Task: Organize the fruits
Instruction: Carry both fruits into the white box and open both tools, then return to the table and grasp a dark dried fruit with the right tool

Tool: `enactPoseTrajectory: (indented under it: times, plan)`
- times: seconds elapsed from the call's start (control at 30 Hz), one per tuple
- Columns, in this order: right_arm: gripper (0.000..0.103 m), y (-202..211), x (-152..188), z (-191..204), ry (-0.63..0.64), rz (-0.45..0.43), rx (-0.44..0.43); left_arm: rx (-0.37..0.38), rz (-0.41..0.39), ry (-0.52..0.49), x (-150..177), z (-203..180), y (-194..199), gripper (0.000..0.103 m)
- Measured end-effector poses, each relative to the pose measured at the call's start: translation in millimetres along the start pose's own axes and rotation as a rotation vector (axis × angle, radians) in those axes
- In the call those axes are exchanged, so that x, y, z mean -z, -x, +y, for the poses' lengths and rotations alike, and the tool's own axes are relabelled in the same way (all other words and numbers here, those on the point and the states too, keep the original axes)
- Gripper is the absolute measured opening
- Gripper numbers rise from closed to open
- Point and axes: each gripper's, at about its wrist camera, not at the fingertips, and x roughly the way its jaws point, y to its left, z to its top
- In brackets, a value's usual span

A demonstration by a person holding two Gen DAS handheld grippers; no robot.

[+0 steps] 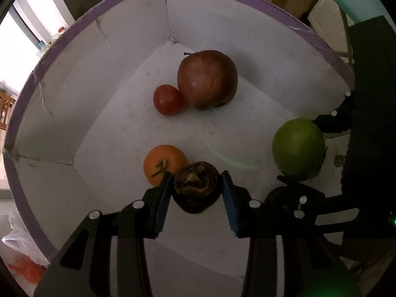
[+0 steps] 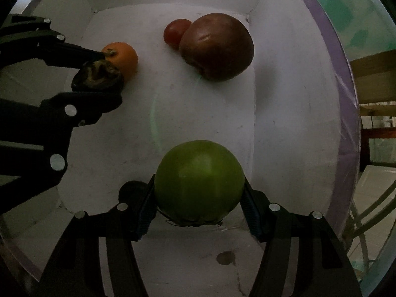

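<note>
Both grippers reach into a white box with a purple rim [image 1: 74,27]. My left gripper [image 1: 196,189] has its blue pads around a dark brown wrinkled fruit [image 1: 196,189], shown in the right wrist view too [image 2: 97,75]. My right gripper [image 2: 198,200] is shut on a green apple [image 2: 199,180], seen at the right in the left wrist view [image 1: 298,146]. On the box floor lie an orange fruit [image 1: 164,160] touching the dark fruit, a large red apple [image 1: 206,79] and a small red tomato [image 1: 167,99] beside it.
The box walls [image 2: 284,99] rise on all sides. A white plastic bag with something orange [image 1: 22,255] lies outside the box at lower left. Wooden furniture [image 2: 373,79] stands beyond the right wall.
</note>
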Motion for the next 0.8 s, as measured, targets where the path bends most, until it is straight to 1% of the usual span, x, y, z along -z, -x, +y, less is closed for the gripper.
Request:
enactPoseTrajectory:
  times: [0.1,0.13,0.17,0.2,0.23,0.27,0.33,0.4,0.47,0.5,0.53,0.57,0.6,0.63,0.67,0.7,0.73,0.77,0.8]
  plan:
    - [0.06,6,-1,-11,-0.008,-0.006,-0.007,0.007,0.0,-0.007,0,-2,3,0.05]
    - [0.061,8,0,-12,-0.009,-0.016,-0.006,0.012,0.001,-0.01,-1,3,3,0.054]
    - [0.062,10,2,-17,-0.012,-0.03,-0.007,0.015,0.002,-0.011,0,2,4,0.056]
    - [0.065,10,4,-31,-0.015,-0.041,-0.012,0.017,0.001,-0.009,-2,6,2,0.056]
    - [0.069,14,5,-32,-0.017,-0.054,-0.024,0.019,0.001,-0.006,-2,6,3,0.059]
    - [0.071,17,7,-33,-0.016,-0.064,-0.025,0.025,-0.002,-0.001,-2,4,4,0.062]
    - [0.077,29,12,-34,-0.001,-0.101,-0.004,0.038,-0.027,0.01,-2,5,11,0.077]
    - [0.078,48,20,-37,0.008,-0.159,0.01,0.039,-0.072,0.025,-1,7,23,0.08]
    - [0.078,70,28,-42,0.01,-0.23,0.013,0.04,-0.141,0.041,-3,11,42,0.08]
    - [0.078,84,33,-44,0.009,-0.271,0.002,0.048,-0.201,0.058,-6,15,56,0.082]
    - [0.078,105,42,-50,0.003,-0.336,-0.025,0.045,-0.262,0.081,-8,18,72,0.087]
    - [0.078,123,50,-54,-0.002,-0.394,-0.042,0.022,-0.344,0.108,-10,20,93,0.09]
    - [0.078,144,60,-58,-0.01,-0.46,-0.053,0.002,-0.402,0.123,-12,20,107,0.095]
    - [0.079,158,69,-61,-0.021,-0.507,-0.054,-0.025,-0.487,0.136,-15,18,128,0.098]
    - [0.081,175,82,-69,-0.039,-0.564,-0.051,-0.037,-0.537,0.14,-19,15,140,0.101]
    - [0.084,195,99,-81,-0.075,-0.637,-0.041,-0.045,-0.611,0.137,-25,9,159,0.102]
    - [0.087,209,118,-90,-0.114,-0.691,-0.028,-0.041,-0.657,0.129,-30,1,174,0.102]
    - [0.087,219,132,-102,-0.153,-0.734,-0.011,-0.021,-0.707,0.109,-37,-13,190,0.102]
    - [0.087,227,150,-116,-0.205,-0.773,0.012,0.005,-0.736,0.083,-44,-27,202,0.102]
